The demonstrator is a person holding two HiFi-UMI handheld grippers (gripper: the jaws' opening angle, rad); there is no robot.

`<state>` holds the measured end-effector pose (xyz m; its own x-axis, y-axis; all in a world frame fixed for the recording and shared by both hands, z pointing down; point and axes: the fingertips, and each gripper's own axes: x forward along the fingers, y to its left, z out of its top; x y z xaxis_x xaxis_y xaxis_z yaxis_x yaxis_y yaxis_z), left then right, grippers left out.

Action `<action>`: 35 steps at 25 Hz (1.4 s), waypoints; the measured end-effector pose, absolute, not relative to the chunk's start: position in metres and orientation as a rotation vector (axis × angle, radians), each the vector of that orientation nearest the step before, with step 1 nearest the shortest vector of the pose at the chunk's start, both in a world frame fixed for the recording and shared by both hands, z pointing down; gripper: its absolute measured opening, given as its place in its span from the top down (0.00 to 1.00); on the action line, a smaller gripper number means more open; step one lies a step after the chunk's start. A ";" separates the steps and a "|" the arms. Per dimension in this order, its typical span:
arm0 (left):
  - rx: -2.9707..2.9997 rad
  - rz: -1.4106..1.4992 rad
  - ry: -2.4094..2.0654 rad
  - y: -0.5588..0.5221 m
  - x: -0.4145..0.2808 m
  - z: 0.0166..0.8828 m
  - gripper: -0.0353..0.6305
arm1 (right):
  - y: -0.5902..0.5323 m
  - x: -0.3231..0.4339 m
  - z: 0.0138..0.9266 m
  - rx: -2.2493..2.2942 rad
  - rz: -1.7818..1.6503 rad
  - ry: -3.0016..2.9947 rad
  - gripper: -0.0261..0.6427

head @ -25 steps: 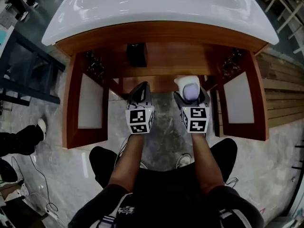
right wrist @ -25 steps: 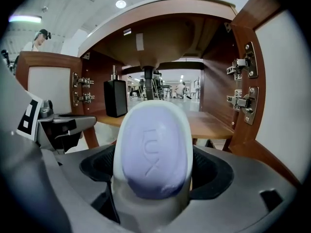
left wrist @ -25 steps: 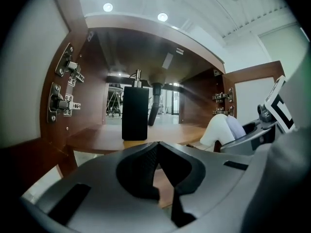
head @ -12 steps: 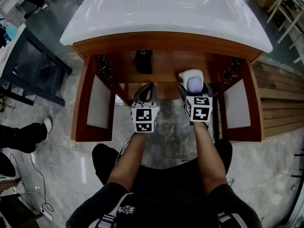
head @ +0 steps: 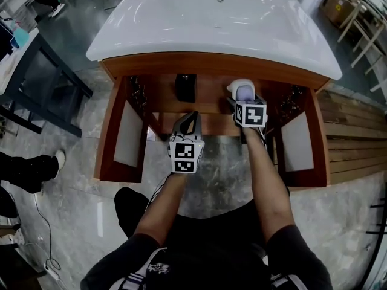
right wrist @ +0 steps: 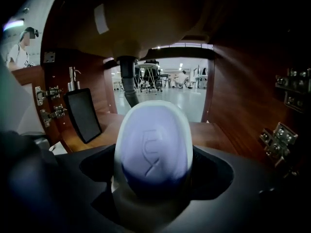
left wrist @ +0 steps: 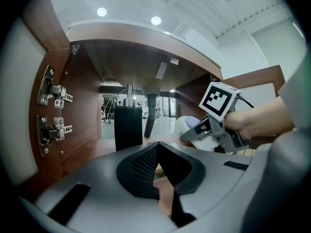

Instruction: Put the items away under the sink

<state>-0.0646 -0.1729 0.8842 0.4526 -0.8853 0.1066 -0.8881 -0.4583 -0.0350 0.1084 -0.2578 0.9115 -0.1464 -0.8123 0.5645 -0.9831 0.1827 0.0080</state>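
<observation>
Two hand-held grippers are held at the open cabinet [head: 113,132] under the sink [head: 211,23]: the left hand-held gripper [left wrist: 156,166] is closed with nothing between its jaws, and the right hand-held gripper [head: 240,101] is clamped on a white container [right wrist: 153,149] with a lavender face. The container is held inside the right half of the cabinet, ahead and to the right of the left hand-held gripper. A black soap dispenser [right wrist: 82,113] is seen standing on the cabinet floor, ahead and to the left of the right hand-held gripper, near the drain pipe [right wrist: 129,84].
</observation>
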 end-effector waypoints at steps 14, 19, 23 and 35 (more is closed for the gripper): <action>2.716 0.205 -1.639 -0.160 -0.070 0.872 0.94 | -0.303 0.115 0.919 1.649 0.635 -1.906 0.26; 2.721 0.196 -1.632 -0.157 -0.070 0.870 0.94 | -0.305 0.116 0.932 1.630 0.685 -1.859 0.26; 2.722 0.185 -1.626 -0.155 -0.070 0.869 0.94 | -0.306 0.117 0.932 1.634 0.688 -1.851 0.26; 2.709 0.173 -1.617 -0.155 -0.072 0.870 0.94 | -0.300 0.116 0.905 1.689 0.564 -1.945 0.25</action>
<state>-0.0722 -0.1555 0.8702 0.4700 -0.8786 0.0848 -0.8766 -0.4759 -0.0718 0.1162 -0.2996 0.9049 -0.1063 -0.7827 0.6132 -0.9893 0.1449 0.0135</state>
